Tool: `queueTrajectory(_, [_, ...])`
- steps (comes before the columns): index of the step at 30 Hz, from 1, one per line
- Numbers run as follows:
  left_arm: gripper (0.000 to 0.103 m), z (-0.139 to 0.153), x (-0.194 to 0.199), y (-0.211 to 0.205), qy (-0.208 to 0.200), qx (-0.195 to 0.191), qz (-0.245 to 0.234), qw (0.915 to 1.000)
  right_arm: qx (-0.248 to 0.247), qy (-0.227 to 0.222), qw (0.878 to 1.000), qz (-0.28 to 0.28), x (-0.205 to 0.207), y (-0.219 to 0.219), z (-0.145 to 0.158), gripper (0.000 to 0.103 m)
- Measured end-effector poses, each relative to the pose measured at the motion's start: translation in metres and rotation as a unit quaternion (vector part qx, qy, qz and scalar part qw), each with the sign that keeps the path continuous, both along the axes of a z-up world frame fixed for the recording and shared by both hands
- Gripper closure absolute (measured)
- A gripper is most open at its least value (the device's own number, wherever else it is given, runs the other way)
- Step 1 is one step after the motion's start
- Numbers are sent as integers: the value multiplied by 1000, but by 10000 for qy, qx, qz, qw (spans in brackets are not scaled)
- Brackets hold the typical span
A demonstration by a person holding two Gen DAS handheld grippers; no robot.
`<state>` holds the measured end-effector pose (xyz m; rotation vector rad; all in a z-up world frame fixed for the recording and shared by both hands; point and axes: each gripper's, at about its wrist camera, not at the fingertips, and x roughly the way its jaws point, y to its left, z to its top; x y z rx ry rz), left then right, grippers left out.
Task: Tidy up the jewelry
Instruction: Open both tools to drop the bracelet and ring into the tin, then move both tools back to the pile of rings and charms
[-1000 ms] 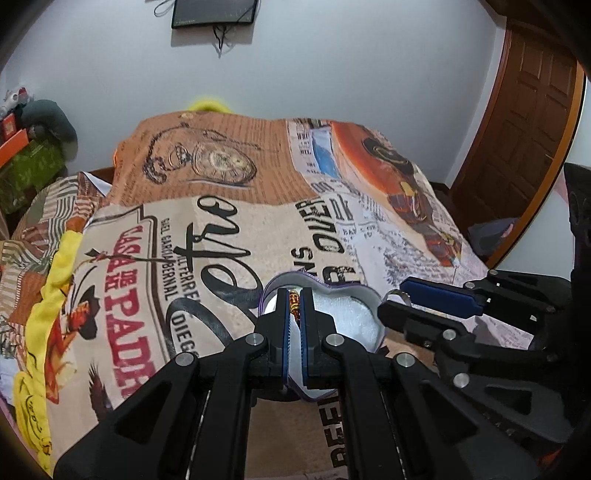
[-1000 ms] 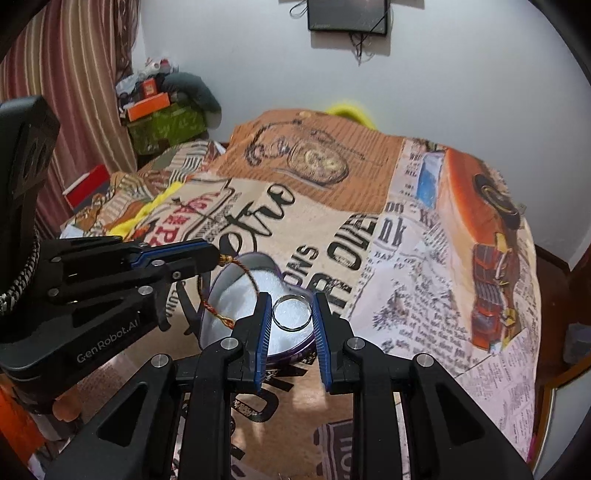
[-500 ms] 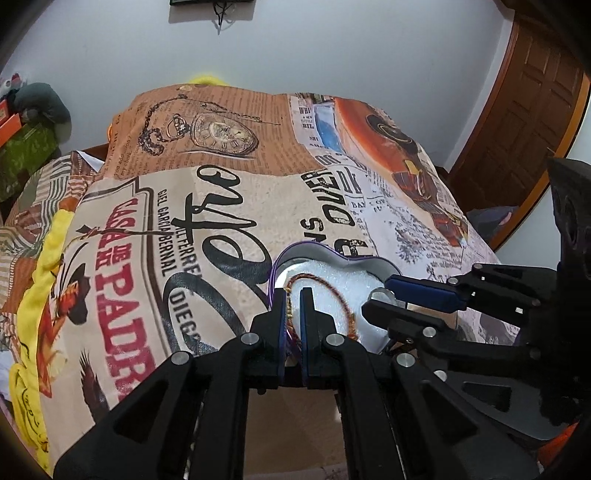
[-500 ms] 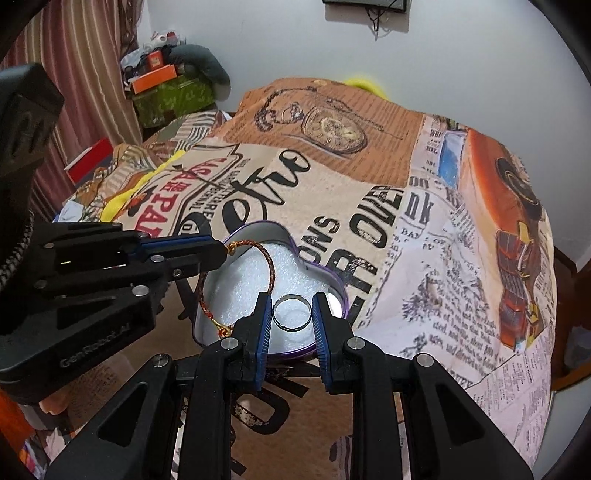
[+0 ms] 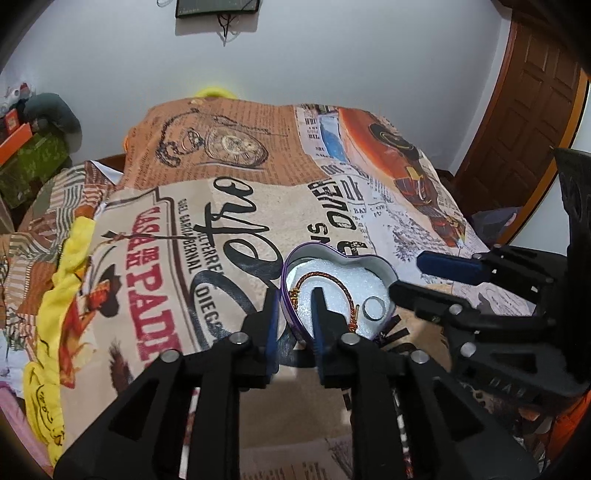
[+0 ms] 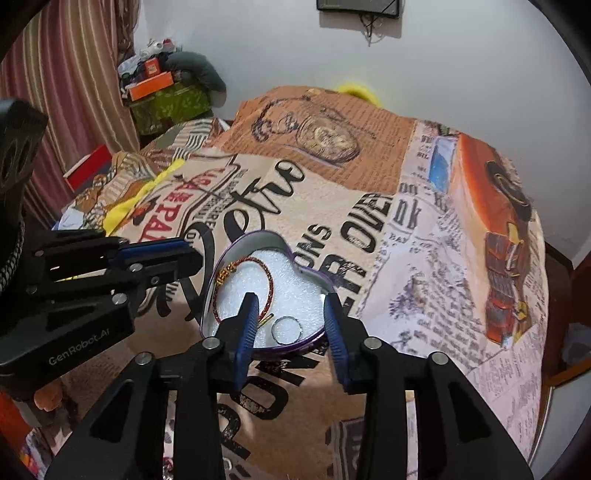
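The left gripper (image 5: 294,295) tilts downward, its jaws having just parted, with nothing pinched between them; beside it the right gripper (image 6: 290,302) angles down likewise, its jaws also just opened and wider apart, its blue pads (image 6: 246,332) gripping nothing.

Both fisheye views ride just behind their own fingers and look forward and steeply down across the bed (image 5: 229,236) toward the far white wall (image 5: 332,55). The left wrist view sits close over the heart-shaped tin (image 5: 384,269), with the right hand-held gripper (image 5: 410,277) entering from its right edge. The right wrist view looks at the same tin (image 6: 258,240) from the other side, with the left hand-held gripper (image 6: 184,258) at its left edge; both share the tin, the printed bedspread (image 6: 369,221) and the wall-mounted screen (image 6: 358,7).
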<state>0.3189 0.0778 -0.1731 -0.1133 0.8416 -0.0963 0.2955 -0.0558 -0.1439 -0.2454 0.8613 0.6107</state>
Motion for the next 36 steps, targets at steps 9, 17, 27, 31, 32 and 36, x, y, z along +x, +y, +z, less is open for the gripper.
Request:
queueTrajectory(9, [76, 29, -33, -5, -247, 212, 23, 9995, 144, -216, 9994, -215, -23, -17, 27, 69])
queueTrajectory(17, [65, 46, -73, -16, -399, 332, -123, 9986, 152, -395, 9986, -304, -54, -29, 42, 69])
queueTrajectory(27, [61, 26, -111, -23, -124, 306, -249, 9991, 107, -429, 9987, -250, -98, -36, 39, 69])
queueTrajectory(31, [61, 12, -121, -20, 61, 282, -231, 9993, 140, -253, 9994, -182, -108, -36, 29, 69])
queueTrajectory(32, [61, 8, -124, -18, 117, 270, -214, 9993, 142, -210, 9995, -160, -111, -36, 27, 69])
queueTrajectory(36, [61, -4, -131, -15, 263, 224, -215, 9992, 124, 49, 9999, -50, -121, -31, 10, 69])
